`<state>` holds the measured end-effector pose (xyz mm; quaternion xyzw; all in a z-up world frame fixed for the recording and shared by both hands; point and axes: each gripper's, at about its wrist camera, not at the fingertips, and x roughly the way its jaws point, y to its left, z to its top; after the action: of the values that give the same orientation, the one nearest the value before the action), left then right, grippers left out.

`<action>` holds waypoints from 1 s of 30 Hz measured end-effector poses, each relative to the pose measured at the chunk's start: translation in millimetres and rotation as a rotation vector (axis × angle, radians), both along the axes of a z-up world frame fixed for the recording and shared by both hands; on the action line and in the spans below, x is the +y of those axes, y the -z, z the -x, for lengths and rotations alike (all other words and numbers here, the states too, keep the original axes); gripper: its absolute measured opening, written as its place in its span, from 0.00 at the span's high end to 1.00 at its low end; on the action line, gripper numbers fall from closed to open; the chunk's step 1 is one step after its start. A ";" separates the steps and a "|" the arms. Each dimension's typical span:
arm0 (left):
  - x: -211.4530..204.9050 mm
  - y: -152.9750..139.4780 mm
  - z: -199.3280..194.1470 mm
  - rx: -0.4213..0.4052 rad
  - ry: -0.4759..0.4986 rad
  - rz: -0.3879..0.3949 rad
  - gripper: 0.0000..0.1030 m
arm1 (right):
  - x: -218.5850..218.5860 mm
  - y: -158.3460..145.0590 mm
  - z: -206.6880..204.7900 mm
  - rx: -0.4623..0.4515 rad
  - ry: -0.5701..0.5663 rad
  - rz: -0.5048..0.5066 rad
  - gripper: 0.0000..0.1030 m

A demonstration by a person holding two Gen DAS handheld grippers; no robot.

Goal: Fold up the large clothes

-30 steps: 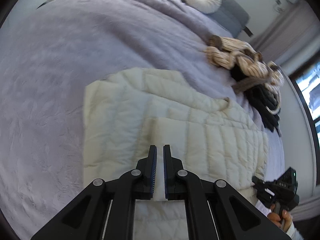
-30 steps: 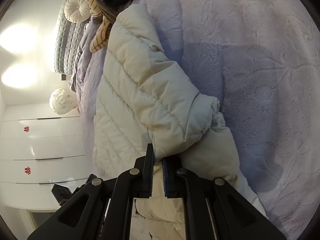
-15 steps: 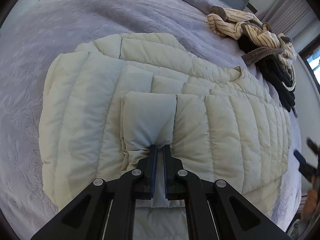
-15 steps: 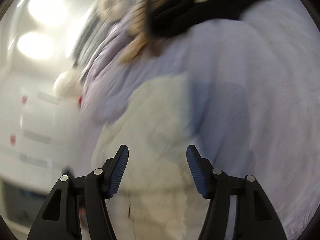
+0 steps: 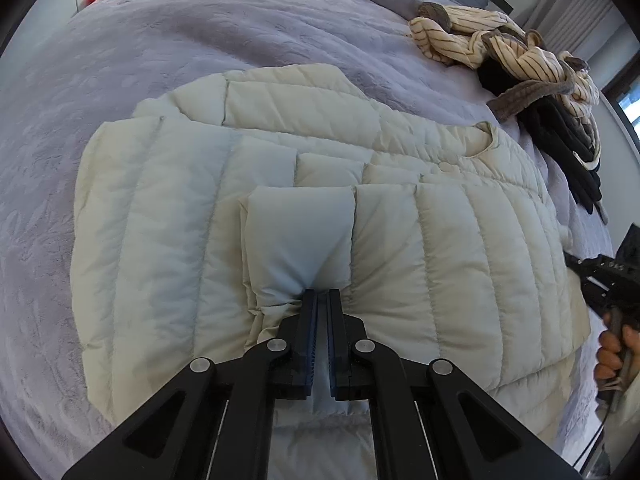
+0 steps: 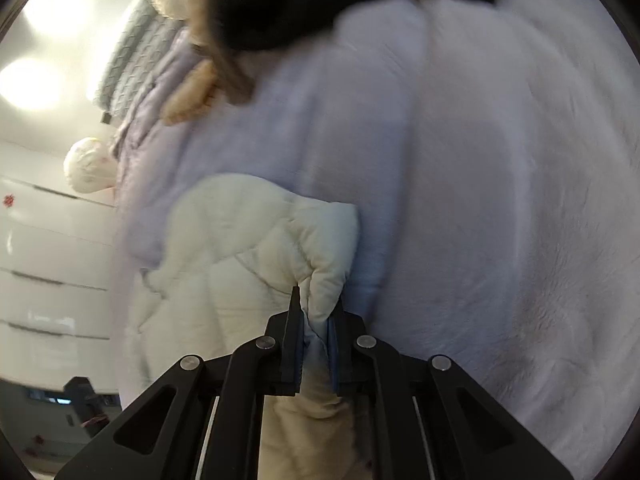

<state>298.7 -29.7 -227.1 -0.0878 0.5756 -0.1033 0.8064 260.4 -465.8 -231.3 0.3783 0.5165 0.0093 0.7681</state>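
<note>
Left wrist: left tool pinches jacket cuff; right tool closing on hem.

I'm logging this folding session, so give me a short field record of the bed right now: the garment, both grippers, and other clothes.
garment: cream puffer jacket lying flat on lavender bedspread
left gripper: shut on jacket's folded-in sleeve
right gripper: jaws closing, jacket fabric pinched between them
other clothes: striped garment and black garment piled beyond the collar

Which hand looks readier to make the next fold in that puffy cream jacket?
Probably left: its tongs pinch the jacket mid-panel; the right tongs are closing on an edge.
</note>
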 end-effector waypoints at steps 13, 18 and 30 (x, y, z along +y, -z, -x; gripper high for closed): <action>0.9 -0.4 -0.1 -0.002 0.005 0.014 0.94 | 19.7 -57.5 62.1 -0.078 -0.003 -0.014 0.85; 1.5 0.0 -0.1 -0.008 0.014 0.015 0.94 | 39.4 -32.7 81.5 -0.013 -0.028 -0.001 0.85; 27.7 -23.2 -1.9 -0.040 -0.033 0.003 0.94 | 38.5 -16.5 77.4 0.039 0.040 -0.016 0.90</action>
<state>300.6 -1.9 -203.8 -0.0963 0.5577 -0.0923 0.8192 183.1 -427.4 -214.8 0.3948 0.5236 -0.0094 0.7549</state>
